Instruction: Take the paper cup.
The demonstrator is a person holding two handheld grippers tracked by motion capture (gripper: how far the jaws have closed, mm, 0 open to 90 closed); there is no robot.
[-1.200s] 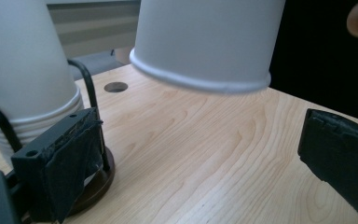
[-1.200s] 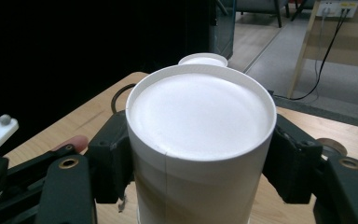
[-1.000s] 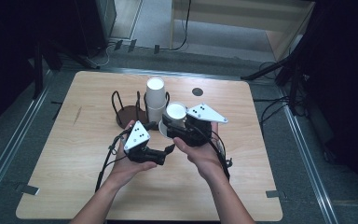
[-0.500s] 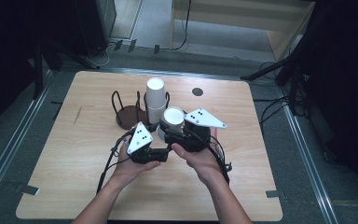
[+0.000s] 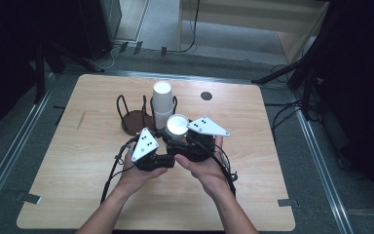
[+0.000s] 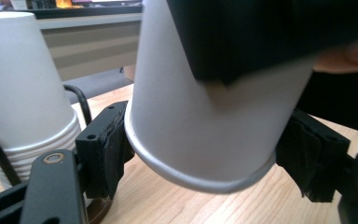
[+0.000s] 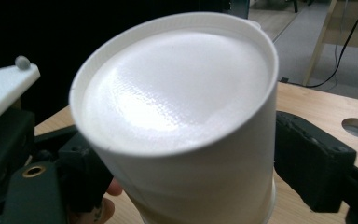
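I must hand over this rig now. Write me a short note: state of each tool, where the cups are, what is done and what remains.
Left tool: closed on the rim end of the upside-down paper cup.
Right tool: closed on the same cup, nearer its base.
Cup stack: upside down in the wire holder, behind the held cup.
Done: one cup is out, held just above the table.
Left: probably release one tool and set the cup down.
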